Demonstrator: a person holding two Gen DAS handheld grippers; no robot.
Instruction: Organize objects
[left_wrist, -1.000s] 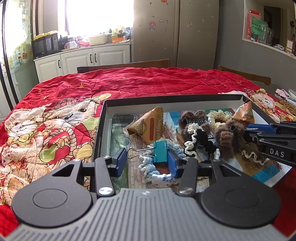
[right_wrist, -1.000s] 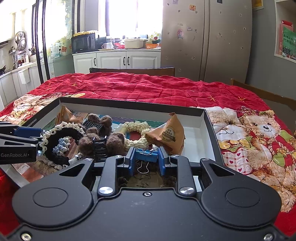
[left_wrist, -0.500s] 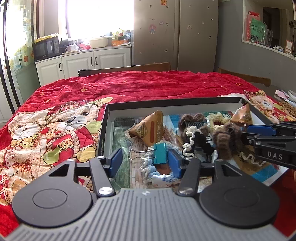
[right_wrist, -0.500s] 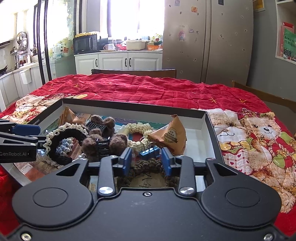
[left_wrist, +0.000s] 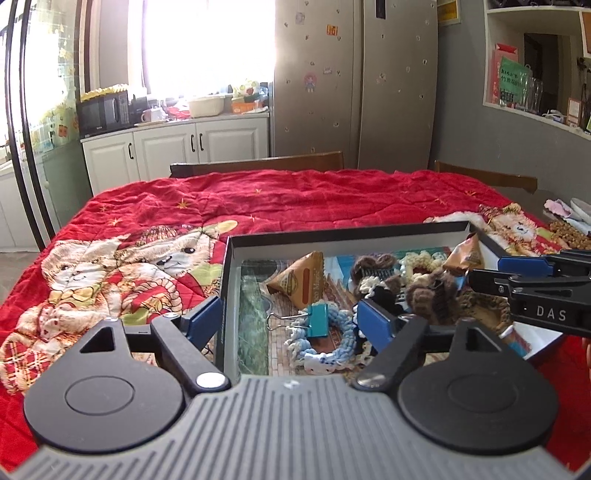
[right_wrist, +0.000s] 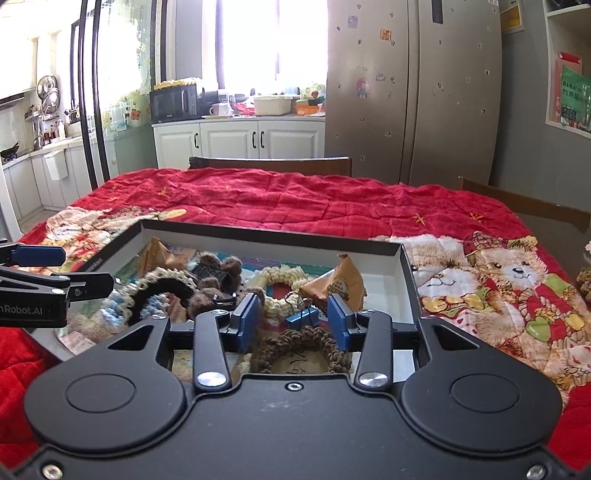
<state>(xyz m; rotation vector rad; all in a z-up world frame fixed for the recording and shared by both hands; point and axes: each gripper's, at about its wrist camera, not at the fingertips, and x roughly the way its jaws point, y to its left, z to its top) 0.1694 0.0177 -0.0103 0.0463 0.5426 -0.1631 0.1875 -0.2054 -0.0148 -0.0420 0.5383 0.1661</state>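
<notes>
- The left gripper (left_wrist: 288, 321) sits low in the left wrist view, its jaws wide apart after just opening; nothing is pressed between the blue pads (left_wrist: 373, 320).
- A teal clip (left_wrist: 317, 319) lies in the gap between them, free of both pads, resting on a light blue scrunchie (left_wrist: 332, 341) on the floor of the box (left_wrist: 347, 236).
- The left pad of this gripper hangs outside the box's left wall, over the red quilt (left_wrist: 258, 199); the right pad is inside the box.
- The box is shallow, dark outside and white inside, in the centre right of the left wrist view.
- A tan triangular packet (left_wrist: 303, 282) lies above the teal clip in the frame, near the box's left wall.
- Brown fuzzy hair ties (left_wrist: 432, 291) and a cream scrunchie (left_wrist: 421, 258) crowd the right part of the box.
- The right gripper (right_wrist: 291, 321) is lower centre in the right wrist view, jaws partly apart after just opening, gripping nothing.
- A blue clip (right_wrist: 303, 316) lies between its pads, touching neither, on a brown scrunchie (right_wrist: 301, 341) at the near edge of the box.
- A second tan packet (right_wrist: 341, 286) stands just above the right pad in the frame.
- The other gripper pokes in from the edge of each view: right side of the left view, left side of the right view.
</notes>
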